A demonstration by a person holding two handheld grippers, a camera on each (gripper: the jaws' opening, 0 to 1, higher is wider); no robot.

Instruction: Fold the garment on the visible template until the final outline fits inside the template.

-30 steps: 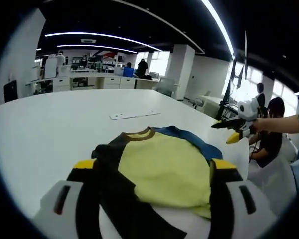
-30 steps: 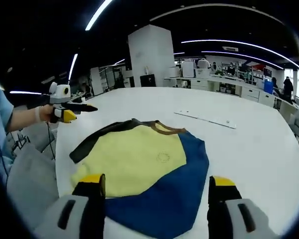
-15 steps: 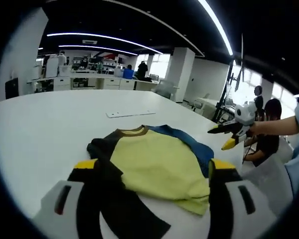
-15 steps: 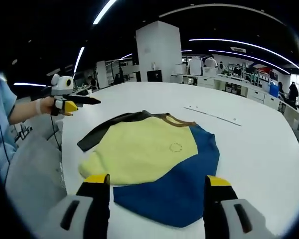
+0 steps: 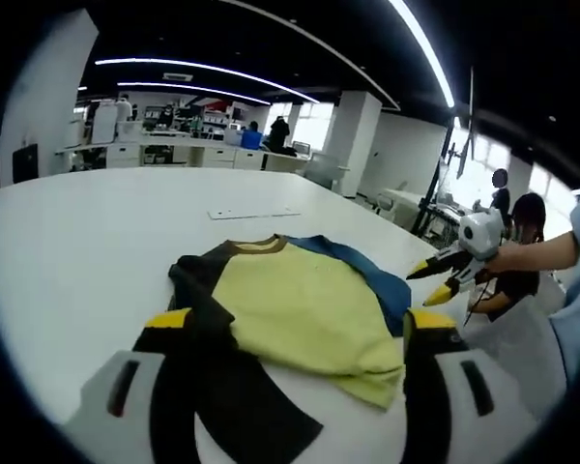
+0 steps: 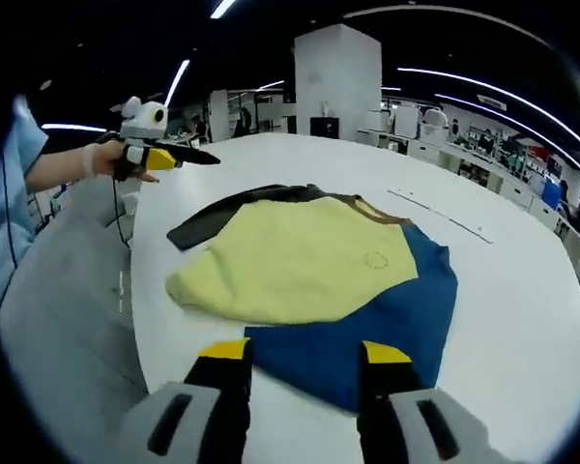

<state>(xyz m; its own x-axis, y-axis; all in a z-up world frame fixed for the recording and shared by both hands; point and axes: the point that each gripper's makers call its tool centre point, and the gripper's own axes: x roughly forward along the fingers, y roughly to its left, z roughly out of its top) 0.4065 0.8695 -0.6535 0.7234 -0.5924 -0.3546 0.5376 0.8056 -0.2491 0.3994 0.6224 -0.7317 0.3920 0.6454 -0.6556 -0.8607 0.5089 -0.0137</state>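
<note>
A folded shirt (image 5: 295, 304), yellow with black sleeves and a blue part, lies on the white table (image 5: 77, 242). My left gripper (image 5: 297, 324) is open at its near black-and-yellow edge, jaws wide apart with a black sleeve (image 5: 208, 387) between them. In the right gripper view the shirt (image 6: 300, 266) shows its blue part (image 6: 396, 309) nearest. My right gripper (image 6: 306, 353) is open, jaws set at the blue hem and not closed on it. The right gripper (image 5: 447, 277) also enters the left gripper view, held in a hand. The left gripper (image 6: 169, 155) appears far left in the right gripper view.
A thin white strip (image 5: 251, 213) lies on the table beyond the shirt, also the white strip (image 6: 445, 215). The table edge (image 6: 135, 319) curves near the person's sleeve (image 6: 19, 222). Desks, a pillar (image 6: 340, 77) and people stand in the background.
My right gripper has come lower and closer to the blue hem, and its jaws have narrowed. The left gripper stays open at the black sleeve; its view shifted only a little.
</note>
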